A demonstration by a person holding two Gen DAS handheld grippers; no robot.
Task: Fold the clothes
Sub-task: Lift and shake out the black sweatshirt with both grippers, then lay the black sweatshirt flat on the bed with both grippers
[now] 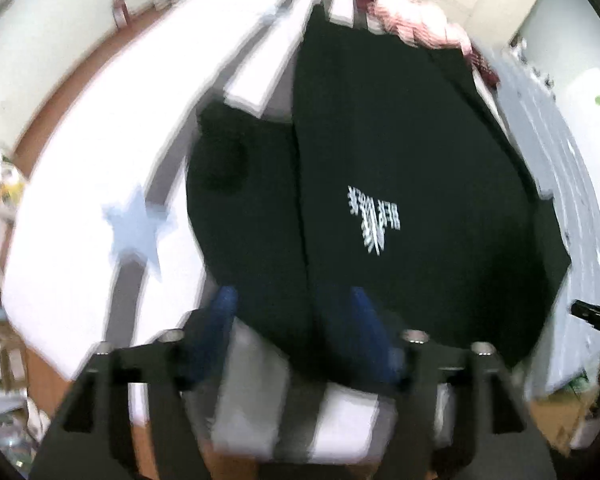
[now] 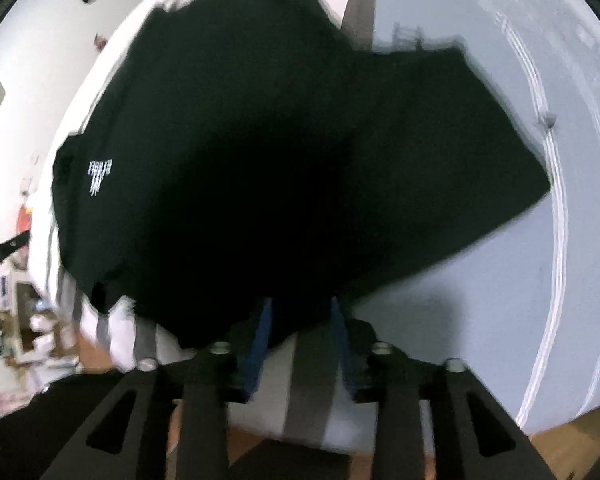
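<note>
Fold barely started: black t-shirt spread on the bed, one lengthwise crease only.
Left gripper and right gripper fingers spread apart at the near hem, gripping nothing; remaining folds still to do.

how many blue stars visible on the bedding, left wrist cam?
1. A pale blue star on the white bedding, just left of the black t-shirt. More may be hidden under the shirt.

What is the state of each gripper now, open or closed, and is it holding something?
Left gripper: open, fingers apart over the near edge of the black T-shirt, gripping nothing.
Right gripper: open, at the shirt's near edge, not clamped.
</note>
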